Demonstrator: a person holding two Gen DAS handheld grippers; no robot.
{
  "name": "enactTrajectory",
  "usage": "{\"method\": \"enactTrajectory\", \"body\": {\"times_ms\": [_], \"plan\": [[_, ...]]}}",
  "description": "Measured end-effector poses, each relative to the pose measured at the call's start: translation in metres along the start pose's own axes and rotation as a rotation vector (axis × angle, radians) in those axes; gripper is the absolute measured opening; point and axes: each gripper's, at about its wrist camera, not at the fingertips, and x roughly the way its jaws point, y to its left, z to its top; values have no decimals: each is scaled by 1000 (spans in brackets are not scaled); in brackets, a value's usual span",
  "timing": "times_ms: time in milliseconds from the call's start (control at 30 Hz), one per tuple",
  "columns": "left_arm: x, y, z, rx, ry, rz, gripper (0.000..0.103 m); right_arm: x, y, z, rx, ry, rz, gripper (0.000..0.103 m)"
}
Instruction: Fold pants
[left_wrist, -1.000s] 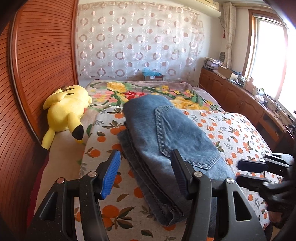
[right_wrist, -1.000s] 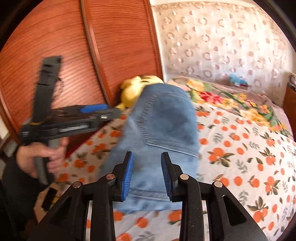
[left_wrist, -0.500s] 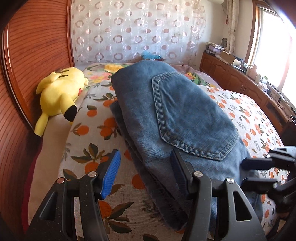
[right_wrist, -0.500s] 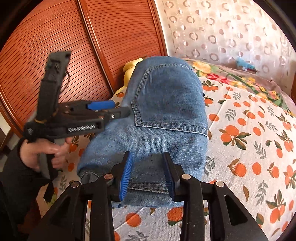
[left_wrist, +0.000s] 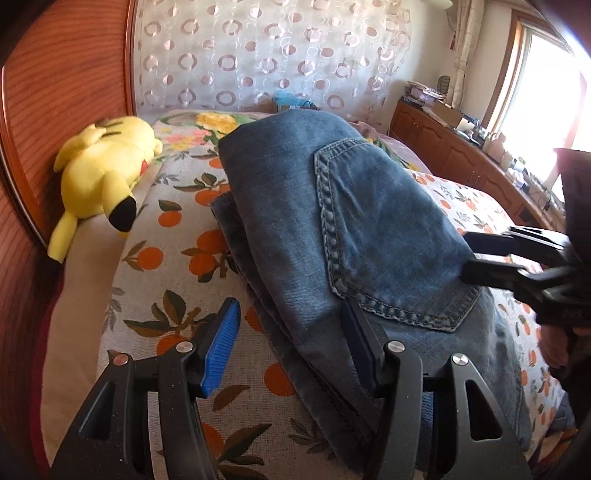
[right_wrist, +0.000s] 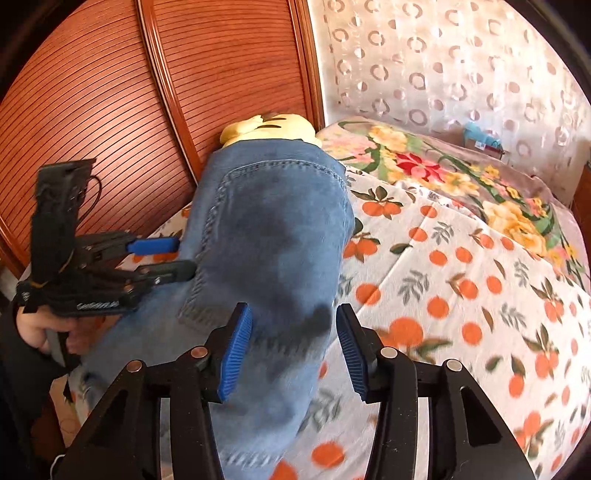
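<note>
Left gripper angled down, jaws open astride folded jeans, right gripper jaws just opening, gripping nothing.

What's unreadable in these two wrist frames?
- Jeans: near end cut off by the bottom edge and hidden behind the left gripper, left wrist view; layers underneath not visible.
- Jeans' near hem, right wrist view: motion blur, right gripper in front.
- Yellow plush: mostly hidden behind the jeans, right wrist view.
- Clutter on the cabinet: too small, washed out by window glare.
</note>
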Motion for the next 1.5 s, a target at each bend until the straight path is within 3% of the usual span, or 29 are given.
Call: {"method": "enactTrajectory", "body": {"times_ms": [233, 433, 600, 833, 1000, 1300, 1433, 1500], "plan": [[-21, -6, -16, -43, 11, -10, 57, 27, -16, 22, -6, 2, 24, 55], [-39, -5, -32, -137, 5, -81, 57, 29, -26, 13, -7, 2, 35, 58], [-49, -19, -29, -127, -22, -87, 57, 20, -26, 6, 1, -1, 24, 59], [-32, -32, -32, -101, 25, -79, 57, 5, -24, -2, 7, -13, -5, 60], [-17, -24, -36, -152, 53, -109, 59, 3, -22, -2, 3, -13, -25, 60], [-14, -27, -36, -154, 29, -93, 63, 32, -28, 31, -19, -39, 9, 60], [-14, -28, -36, -152, 24, -97, 63, 58, -32, 50, -19, -20, 72, 62], [-14, -29, -37, -144, 22, -98, 57, 70, -35, 55, -10, 2, 103, 63]]}}
